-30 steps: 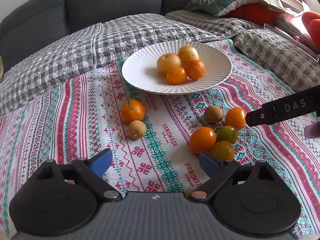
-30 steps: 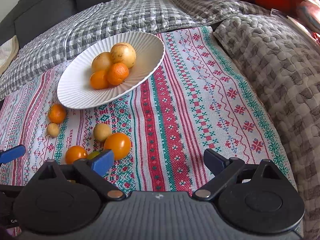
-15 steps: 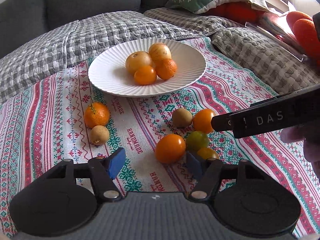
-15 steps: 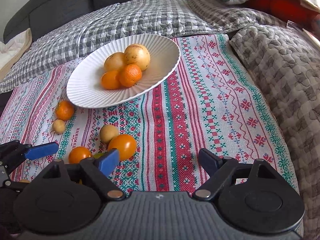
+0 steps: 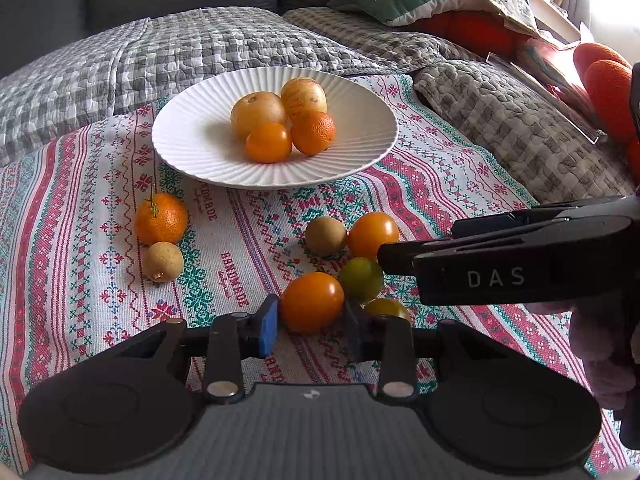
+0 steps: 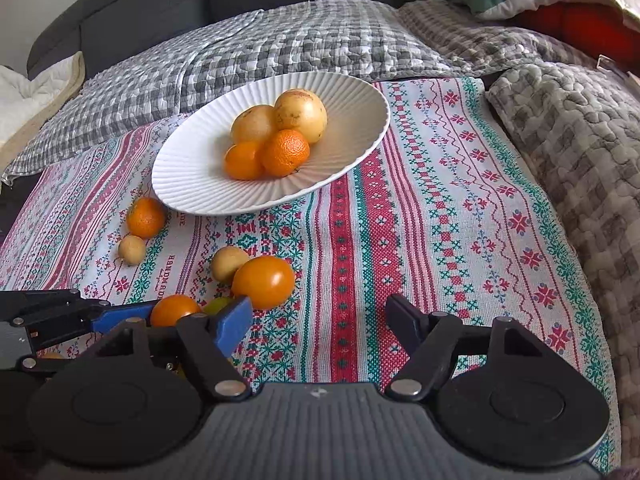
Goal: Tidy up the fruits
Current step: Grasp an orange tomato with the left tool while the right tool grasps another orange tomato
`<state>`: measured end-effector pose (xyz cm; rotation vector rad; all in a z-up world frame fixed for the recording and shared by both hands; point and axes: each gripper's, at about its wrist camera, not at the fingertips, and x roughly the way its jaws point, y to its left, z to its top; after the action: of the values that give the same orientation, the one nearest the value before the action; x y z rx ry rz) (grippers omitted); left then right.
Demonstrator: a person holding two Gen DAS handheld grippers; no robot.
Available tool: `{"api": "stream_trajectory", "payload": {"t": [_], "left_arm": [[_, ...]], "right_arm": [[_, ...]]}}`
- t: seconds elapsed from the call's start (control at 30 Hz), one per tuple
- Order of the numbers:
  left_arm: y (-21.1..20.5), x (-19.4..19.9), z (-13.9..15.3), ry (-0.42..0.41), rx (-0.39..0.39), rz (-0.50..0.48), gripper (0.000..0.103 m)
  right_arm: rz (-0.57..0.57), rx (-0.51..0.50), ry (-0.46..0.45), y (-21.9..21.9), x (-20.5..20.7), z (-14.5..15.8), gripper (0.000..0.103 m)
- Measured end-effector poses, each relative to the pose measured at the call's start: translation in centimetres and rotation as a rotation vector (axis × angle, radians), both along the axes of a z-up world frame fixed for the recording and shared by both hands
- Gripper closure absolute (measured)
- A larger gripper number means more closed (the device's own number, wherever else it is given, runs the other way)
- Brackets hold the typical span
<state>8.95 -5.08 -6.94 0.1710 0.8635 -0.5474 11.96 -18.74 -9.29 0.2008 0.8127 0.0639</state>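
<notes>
Jaws of left gripper (image 5: pixel 310 320) closing around orange tomato (image 5: pixel 312 301); right gripper (image 6: pixel 318 318) jaws closing, nothing between.

Your white ribbed plate (image 5: pixel 192 148) sits on the embroidered striped cloth (image 5: pixel 80 216), four fruits clustered in it. Before it, left, a dimpled orange mandarin (image 5: pixel 161 218) lies just behind a small tan round fruit (image 5: pixel 163 261). To the right, five more fruits lie bunched together.

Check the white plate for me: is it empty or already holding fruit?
Holding fruit. The white plate carries four pieces bunched together: two pale yellow fruits, a tangerine and an orange tomato.
</notes>
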Motion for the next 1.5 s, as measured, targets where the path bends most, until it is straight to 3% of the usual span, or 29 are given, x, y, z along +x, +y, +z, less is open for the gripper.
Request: {"api": "stream_trajectory", "payload": {"t": [0.4,0.9,1.0,1.13,1.5], "left_arm": [[1.1,0.3,0.4,0.009,-0.007,0.032,0.078],[1.9,0.4,0.5,0.013,-0.005,0.054,0.078],[1.8,0.4,0.5,0.012,-0.004,0.058,0.078],[1.9,0.3,0.6,0.008,-0.003,0.062,0.078],[1.9,-0.1,1.2,-0.004,-0.019,0.075,0.078]], "right_arm": [[0.013,0.073,-0.020,0.5,0.3,0.4,0.037],[-0.009,0.234,0.006,0.6,1.5,-0.3,0.051],[-0.022,0.257,0.007,0.6,1.7,-0.4,0.058],[-0.033,0.259,0.006,0.5,1.6,-0.4,0.071],[-0.037,0.230,0.022,0.1,1.2,0.0,0.073]]}}
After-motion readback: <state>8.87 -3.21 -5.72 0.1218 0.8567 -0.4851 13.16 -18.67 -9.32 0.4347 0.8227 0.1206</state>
